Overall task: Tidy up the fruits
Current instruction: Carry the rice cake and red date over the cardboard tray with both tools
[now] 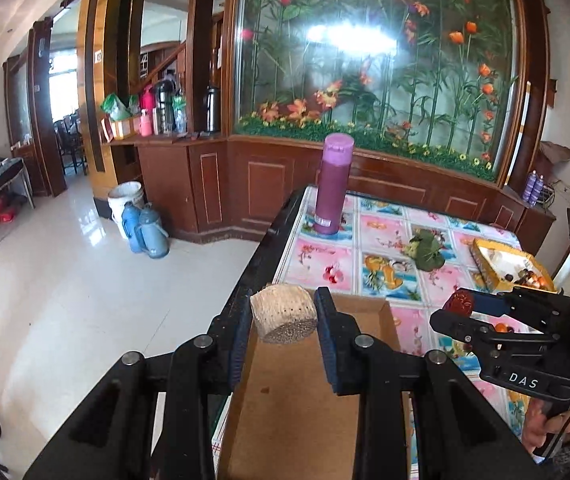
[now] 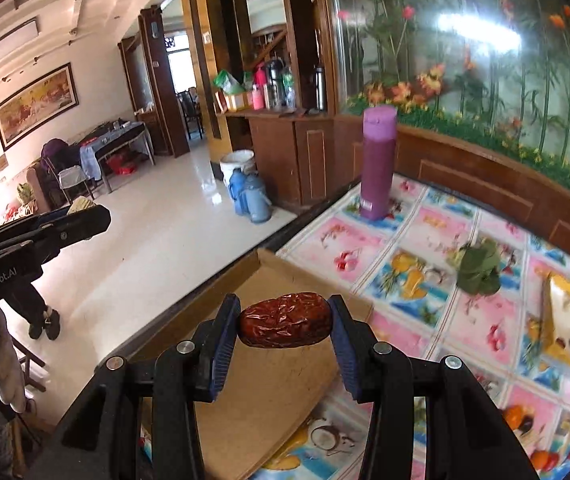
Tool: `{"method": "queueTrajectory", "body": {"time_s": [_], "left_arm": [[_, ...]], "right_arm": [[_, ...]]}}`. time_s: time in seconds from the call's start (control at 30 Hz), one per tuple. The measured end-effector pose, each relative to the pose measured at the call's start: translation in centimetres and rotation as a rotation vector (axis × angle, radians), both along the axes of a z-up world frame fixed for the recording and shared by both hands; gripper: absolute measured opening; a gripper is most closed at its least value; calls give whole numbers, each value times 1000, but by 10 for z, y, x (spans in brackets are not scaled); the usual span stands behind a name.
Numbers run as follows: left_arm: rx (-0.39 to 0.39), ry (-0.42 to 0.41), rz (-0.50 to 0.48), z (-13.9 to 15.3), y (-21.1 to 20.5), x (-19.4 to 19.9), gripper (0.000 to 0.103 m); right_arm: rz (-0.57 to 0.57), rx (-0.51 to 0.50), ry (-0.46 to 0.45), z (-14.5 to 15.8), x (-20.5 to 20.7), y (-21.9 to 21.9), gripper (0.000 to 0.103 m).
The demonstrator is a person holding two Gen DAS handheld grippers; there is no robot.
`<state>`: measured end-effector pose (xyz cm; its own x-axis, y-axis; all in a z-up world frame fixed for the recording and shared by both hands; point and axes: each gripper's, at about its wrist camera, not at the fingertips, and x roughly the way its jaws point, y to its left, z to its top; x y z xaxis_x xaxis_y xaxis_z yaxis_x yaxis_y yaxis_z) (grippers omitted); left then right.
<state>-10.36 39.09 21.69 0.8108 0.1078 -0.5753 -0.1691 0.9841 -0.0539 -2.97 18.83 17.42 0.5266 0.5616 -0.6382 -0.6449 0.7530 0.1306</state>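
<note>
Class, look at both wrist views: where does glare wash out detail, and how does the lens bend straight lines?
Left wrist view: bright glare patches on the glass panel bleach the painted flowers; wooden pillars bow outward, and the corners go black. Right wrist view: glare streaks the same glass, window light washes out the left wall, and the table edge curves. The red date stays sharp.

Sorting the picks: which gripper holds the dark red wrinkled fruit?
The right gripper: its jaws clamp the red date. The left gripper holds a pale, ribbed, tan chunk instead.
</note>
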Motion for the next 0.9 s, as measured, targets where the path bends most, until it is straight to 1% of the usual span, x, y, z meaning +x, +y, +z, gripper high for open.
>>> {"method": "queueTrajectory", "body": {"time_s": [0.1,0.17,0.27,0.4,0.6,0.77,0.9], "left_arm": [[-8,19,20,-12,0,7,31],[-22,22,33,-15,-3,5,31],[-21,19,52,-13,-11,-4,31],[-10,2,74,-2,-25,-25,31],[12,-43,95,20,-43,-68,31],[27,-79,91,36,-58,-102,31],[33,-98,85,46,-64,-120,31]], "right_arm": [[-5,3,48,-18,7,-2,49],[-12,1,49,-24,7,-7,49],[-16,14,40,-24,2,-18,49],[-17,39,24,-19,-12,-38,49],[-7,56,-3,-8,-44,-63,49],[13,62,-28,1,-75,-70,49],[26,79,-41,9,-97,-72,49]]}}
